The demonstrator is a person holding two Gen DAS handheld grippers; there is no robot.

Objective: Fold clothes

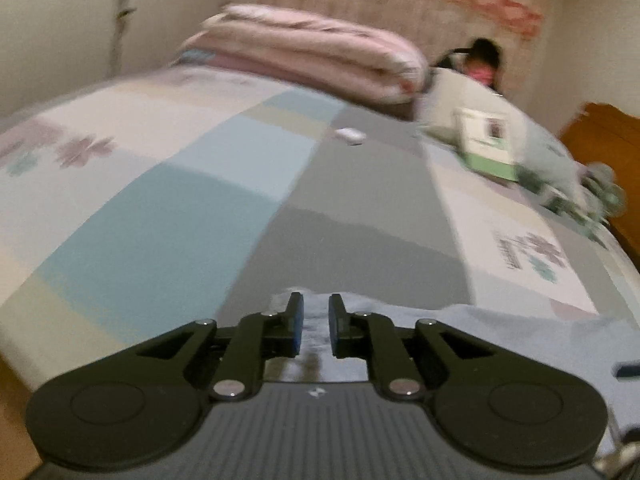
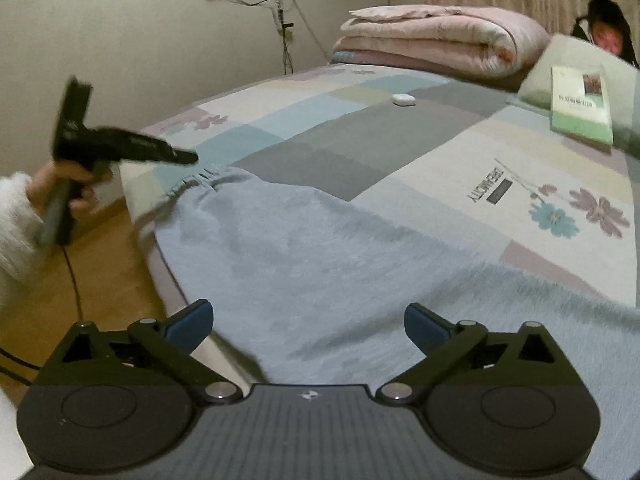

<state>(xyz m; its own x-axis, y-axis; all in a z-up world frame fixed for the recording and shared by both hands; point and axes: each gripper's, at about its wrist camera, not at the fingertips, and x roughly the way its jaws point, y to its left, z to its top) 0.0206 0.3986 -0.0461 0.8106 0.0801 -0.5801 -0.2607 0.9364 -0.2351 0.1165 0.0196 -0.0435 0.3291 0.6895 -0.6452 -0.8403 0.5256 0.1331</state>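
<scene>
A light blue fuzzy garment (image 2: 320,248) lies spread on the near part of the bed, its gathered corner toward the left edge. My right gripper (image 2: 308,312) hovers over its near side, jaws wide open and nothing between them. My left gripper (image 2: 192,157), held by a hand in a white fluffy sleeve, hangs just above that gathered corner and apart from it. In the left wrist view the left gripper (image 1: 316,300) shows a narrow gap between its blue pads; the garment (image 1: 500,332) lies below, not pinched.
The patchwork bedspread (image 2: 360,148) covers the bed. A folded pink quilt (image 2: 440,36), a pillow with a green book (image 2: 580,100) and a small white object (image 2: 403,99) lie farther back. Wooden floor (image 2: 100,280) and a cable run along the bed's left edge.
</scene>
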